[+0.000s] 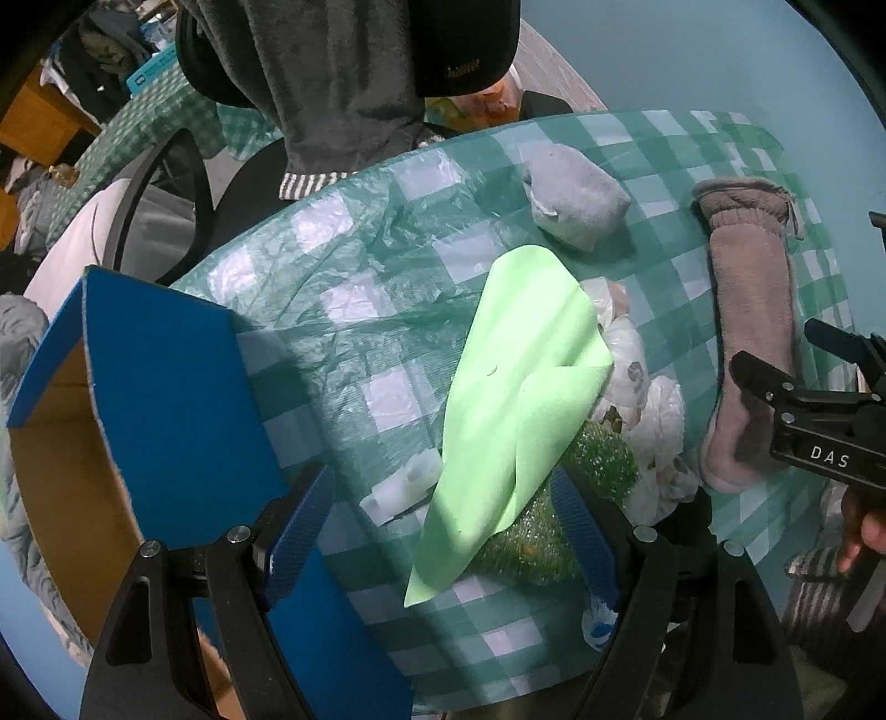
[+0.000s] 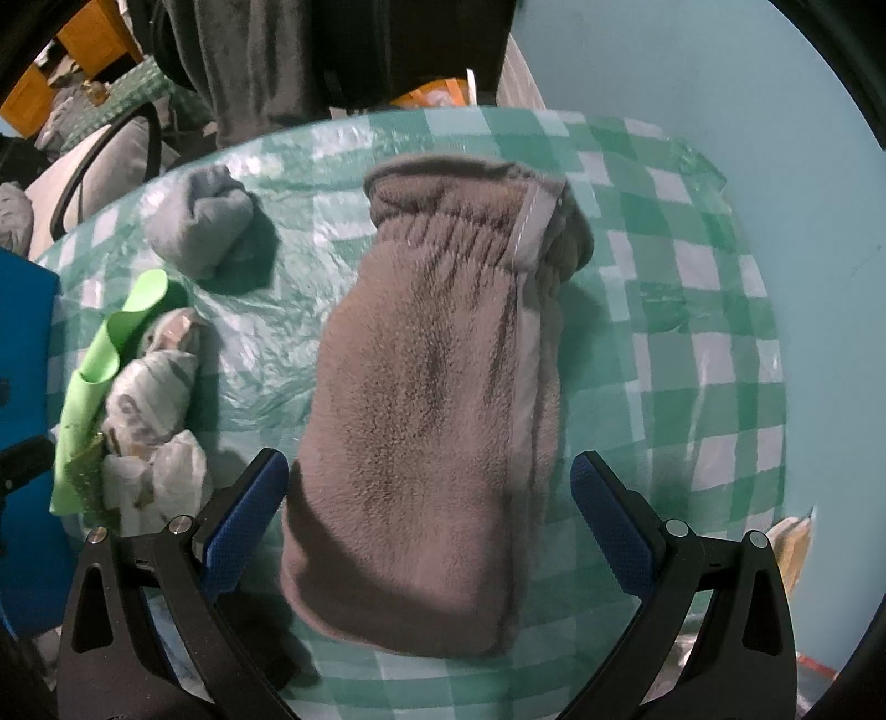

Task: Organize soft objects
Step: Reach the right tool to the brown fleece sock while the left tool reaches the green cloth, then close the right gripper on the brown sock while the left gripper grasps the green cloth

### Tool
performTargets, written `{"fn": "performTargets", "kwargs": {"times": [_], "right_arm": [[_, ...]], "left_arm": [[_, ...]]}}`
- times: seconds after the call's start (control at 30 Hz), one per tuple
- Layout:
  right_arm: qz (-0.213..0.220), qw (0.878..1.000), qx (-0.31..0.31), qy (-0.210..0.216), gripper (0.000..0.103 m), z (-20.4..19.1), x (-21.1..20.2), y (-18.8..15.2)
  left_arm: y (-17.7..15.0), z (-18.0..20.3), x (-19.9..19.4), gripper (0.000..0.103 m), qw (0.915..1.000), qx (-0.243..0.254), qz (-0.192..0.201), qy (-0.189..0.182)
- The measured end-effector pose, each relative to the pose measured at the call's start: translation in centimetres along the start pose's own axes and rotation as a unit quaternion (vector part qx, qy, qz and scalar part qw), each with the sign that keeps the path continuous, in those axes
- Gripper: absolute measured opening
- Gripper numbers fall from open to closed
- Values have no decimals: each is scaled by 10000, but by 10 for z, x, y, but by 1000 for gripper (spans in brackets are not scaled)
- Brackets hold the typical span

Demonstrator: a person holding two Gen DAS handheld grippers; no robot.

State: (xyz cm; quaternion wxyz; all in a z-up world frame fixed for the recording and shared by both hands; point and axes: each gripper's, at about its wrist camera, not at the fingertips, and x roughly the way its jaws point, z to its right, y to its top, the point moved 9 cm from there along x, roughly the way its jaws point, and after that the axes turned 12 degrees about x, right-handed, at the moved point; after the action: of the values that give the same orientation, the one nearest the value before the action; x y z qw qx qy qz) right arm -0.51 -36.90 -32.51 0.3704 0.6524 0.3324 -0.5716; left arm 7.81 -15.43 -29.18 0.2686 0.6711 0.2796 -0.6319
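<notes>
White letters reading "DAS" are showing on the black body of the right claw (image 1: 775, 365), which is reaching in just beside the brown fleece mitten (image 1: 753, 332). Beyond the mitten, a small gold mark is sitting on the black chair headrest (image 1: 465, 50), too blurred to read.

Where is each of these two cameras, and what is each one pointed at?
Left wrist: sits on the left gripper, looking along its open jaws at the green cloth; the right gripper and a hand show at the right edge.
Right wrist: sits on the right gripper, looking along its open jaws at the brown mitt.
Shared: checked table, grey sock, green cloth, mitt, blue box.
</notes>
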Motion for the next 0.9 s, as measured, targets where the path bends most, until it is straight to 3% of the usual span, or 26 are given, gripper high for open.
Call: {"fn": "performTargets", "kwargs": {"times": [0.4, 0.6, 0.8, 0.87, 0.9], "right_arm": [[-250, 9994, 162, 176, 101, 7, 14, -3], [-271, 9992, 113, 274, 86, -1, 20, -3], [-176, 9992, 52, 346, 64, -1, 10, -6], [-160, 9991, 36, 400, 56, 1, 6, -7], [-152, 9990, 25, 424, 53, 2, 4, -9]], "left_arm": [[2, 14, 16, 82, 9995, 152, -154, -249], [1, 13, 25, 82, 9992, 38, -217, -327], [5, 8, 25, 82, 9991, -72, -38, -418], [5, 8, 19, 78, 9987, -118, 98, -482], [5, 9, 18, 70, 9985, -130, 135, -507]]}}
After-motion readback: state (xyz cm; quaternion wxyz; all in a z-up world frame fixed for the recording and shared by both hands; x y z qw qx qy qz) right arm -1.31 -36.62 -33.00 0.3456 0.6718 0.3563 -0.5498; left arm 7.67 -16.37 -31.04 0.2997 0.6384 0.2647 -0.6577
